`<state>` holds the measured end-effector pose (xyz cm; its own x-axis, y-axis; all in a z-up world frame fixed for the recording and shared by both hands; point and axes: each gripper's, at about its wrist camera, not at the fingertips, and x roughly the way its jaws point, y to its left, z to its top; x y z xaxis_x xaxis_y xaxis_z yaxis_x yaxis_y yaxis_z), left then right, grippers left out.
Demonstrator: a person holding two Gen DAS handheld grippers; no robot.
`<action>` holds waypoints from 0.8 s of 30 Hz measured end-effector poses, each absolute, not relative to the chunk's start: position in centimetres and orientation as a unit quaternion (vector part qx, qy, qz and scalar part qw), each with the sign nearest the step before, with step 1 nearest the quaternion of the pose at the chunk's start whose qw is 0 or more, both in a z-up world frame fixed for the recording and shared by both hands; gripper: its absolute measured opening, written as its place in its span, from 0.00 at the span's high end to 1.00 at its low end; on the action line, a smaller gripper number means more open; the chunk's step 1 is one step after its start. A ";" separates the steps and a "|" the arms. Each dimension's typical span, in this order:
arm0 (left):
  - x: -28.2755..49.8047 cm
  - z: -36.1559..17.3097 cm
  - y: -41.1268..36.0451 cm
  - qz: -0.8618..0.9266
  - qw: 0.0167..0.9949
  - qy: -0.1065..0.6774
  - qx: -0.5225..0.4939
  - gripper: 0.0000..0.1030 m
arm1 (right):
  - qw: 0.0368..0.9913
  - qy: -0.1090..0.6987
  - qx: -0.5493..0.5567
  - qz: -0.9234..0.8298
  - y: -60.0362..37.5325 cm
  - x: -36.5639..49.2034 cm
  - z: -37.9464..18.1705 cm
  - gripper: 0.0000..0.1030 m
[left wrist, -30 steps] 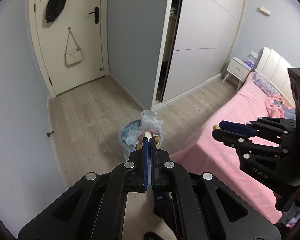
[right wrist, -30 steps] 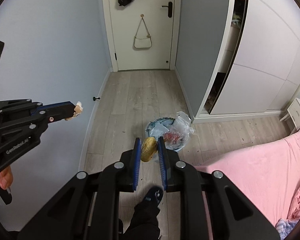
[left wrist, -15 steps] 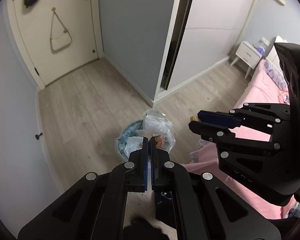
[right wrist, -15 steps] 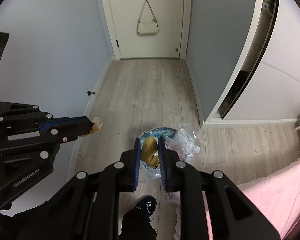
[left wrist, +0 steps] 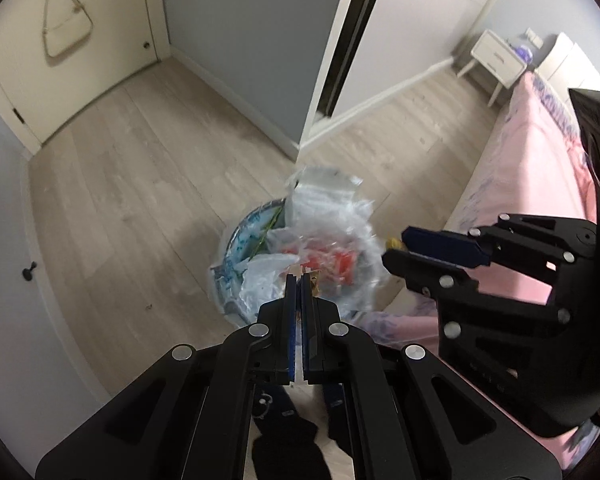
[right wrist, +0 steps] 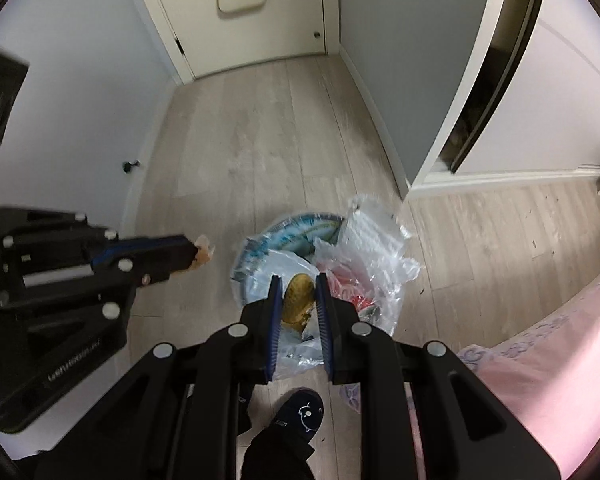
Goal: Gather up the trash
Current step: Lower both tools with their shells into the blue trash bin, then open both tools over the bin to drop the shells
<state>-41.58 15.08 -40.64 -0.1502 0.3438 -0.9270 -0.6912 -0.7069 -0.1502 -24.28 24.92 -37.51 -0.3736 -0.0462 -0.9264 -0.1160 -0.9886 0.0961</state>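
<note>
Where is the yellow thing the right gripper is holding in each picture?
Left wrist view: only a yellow tip peeks from the right gripper's fingers, right of centre.
Right wrist view: yellow scrap between the fingers, centre.
Shared landmark: the trash bin.

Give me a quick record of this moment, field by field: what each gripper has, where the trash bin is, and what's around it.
left gripper: shut on a small pale scrap, only its tip showing
right gripper: shut on a yellow-brown peel
trash bin: on the wooden floor, lined with a blue-patterned bag, beside the pink bed
bin contents: clear plastic bags and something red, piled above the rim
position: both grippers are over the bin, pointing down
nearby: person's dark slipper, wardrobe, door
</note>
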 end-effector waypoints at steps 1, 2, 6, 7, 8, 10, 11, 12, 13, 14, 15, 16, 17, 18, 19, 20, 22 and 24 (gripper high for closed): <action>-42.1 -42.3 15.3 0.738 0.350 0.162 -0.554 0.99 | 0.022 0.074 -0.564 0.822 25.1 -24.6 -39.1 0.83; -42.6 -43.5 15.6 0.735 0.351 0.167 -0.556 0.99 | 0.022 0.074 -0.568 0.819 25.1 -24.8 -40.2 0.83; -43.5 -49.9 16.3 0.716 0.357 0.187 -0.571 0.99 | 0.024 0.079 -0.583 0.808 25.7 -25.3 -45.2 0.83; -43.6 -51.0 16.2 0.712 0.358 0.190 -0.574 0.99 | 0.026 0.087 -0.586 0.805 25.8 -25.4 -46.5 0.83; -43.7 -52.6 16.2 0.706 0.359 0.192 -0.579 0.99 | 0.028 0.095 -0.589 0.802 26.0 -25.3 -47.8 0.83; -43.8 -55.2 16.4 0.691 0.366 0.192 -0.593 0.99 | 0.027 0.106 -0.594 0.797 26.1 -25.4 -50.0 0.83; -43.7 -56.6 16.4 0.684 0.367 0.194 -0.600 0.99 | 0.025 0.111 -0.596 0.795 26.1 -25.6 -51.3 0.83; -43.7 -57.5 16.5 0.680 0.368 0.196 -0.603 0.99 | 0.021 0.111 -0.596 0.795 26.2 -25.8 -52.3 0.83; -43.7 -58.7 16.5 0.676 0.369 0.196 -0.608 0.99 | 0.016 0.109 -0.597 0.794 26.2 -26.0 -53.4 0.83; -43.8 -59.7 16.6 0.672 0.369 0.192 -0.612 0.99 | 0.012 0.108 -0.598 0.794 26.2 -26.2 -54.1 0.83; -43.9 -60.4 16.7 0.670 0.371 0.191 -0.614 0.99 | 0.007 0.105 -0.599 0.794 26.2 -26.5 -55.0 0.83; -44.0 -61.2 16.8 0.668 0.373 0.191 -0.615 0.99 | 0.004 0.102 -0.600 0.794 26.2 -26.6 -55.6 0.83; -44.1 -61.9 17.0 0.666 0.374 0.191 -0.616 0.99 | -0.001 0.098 -0.602 0.793 26.2 -26.8 -56.4 0.83; -44.2 -62.7 17.1 0.664 0.375 0.190 -0.618 0.99 | -0.004 0.093 -0.603 0.792 26.2 -26.9 -57.0 0.83; -44.2 -63.2 17.2 0.663 0.376 0.191 -0.619 0.99 | -0.008 0.089 -0.604 0.792 26.2 -27.0 -57.7 0.83; -44.3 -63.8 17.4 0.662 0.377 0.192 -0.619 0.99 | -0.012 0.084 -0.606 0.791 26.2 -27.2 -58.6 0.83; -44.5 -64.9 17.7 0.659 0.381 0.194 -0.619 0.99 | -0.018 0.076 -0.609 0.789 26.2 -27.4 -59.8 0.83; -44.5 -65.9 18.0 0.657 0.387 0.199 -0.616 0.99 | -0.019 0.073 -0.611 0.788 26.4 -27.4 -60.5 0.83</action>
<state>-44.53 17.97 -65.89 0.0582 0.2634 -0.9629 -0.7529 -0.6219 -0.2156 -27.37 26.43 -60.53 -0.2525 -0.1187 -0.9603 -0.0601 -0.9886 0.1380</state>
